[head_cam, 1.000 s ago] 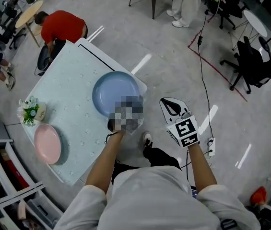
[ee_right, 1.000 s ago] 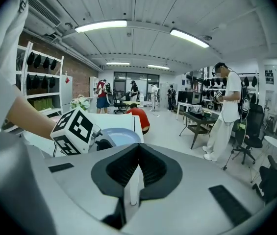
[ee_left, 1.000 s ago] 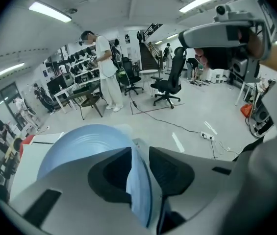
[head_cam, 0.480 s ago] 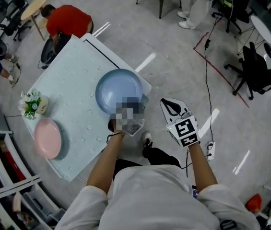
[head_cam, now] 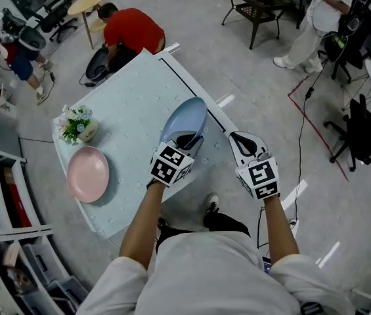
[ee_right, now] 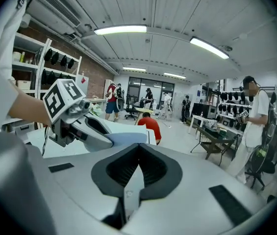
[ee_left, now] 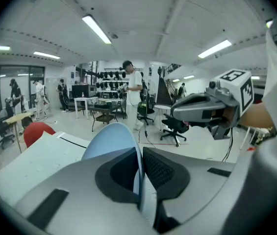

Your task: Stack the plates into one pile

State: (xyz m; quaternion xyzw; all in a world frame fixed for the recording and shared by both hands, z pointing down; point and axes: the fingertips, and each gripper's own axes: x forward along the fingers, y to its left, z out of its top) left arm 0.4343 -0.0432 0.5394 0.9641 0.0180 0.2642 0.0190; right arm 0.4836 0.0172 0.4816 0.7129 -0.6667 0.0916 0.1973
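Note:
The blue plate is tilted up on edge over the table's near corner, and its rim sits between the pads of my left gripper. Those jaws are closing and press on the rim. In the left gripper view the blue plate rises edge-on out of the left gripper. A pink plate lies flat on the table's left side. My right gripper hangs shut and holds nothing, just right of the table edge. In its own view the right gripper points toward the blue plate.
The pale blue table also carries a small flower pot behind the pink plate. A person in red crouches at the table's far corner. White shelves stand at the left, and office chairs and cables lie to the right.
The blue plate lay flat on the table; now it is tipped up steeply with its near rim in my left gripper. The head view has shifted. My right gripper has barely moved.

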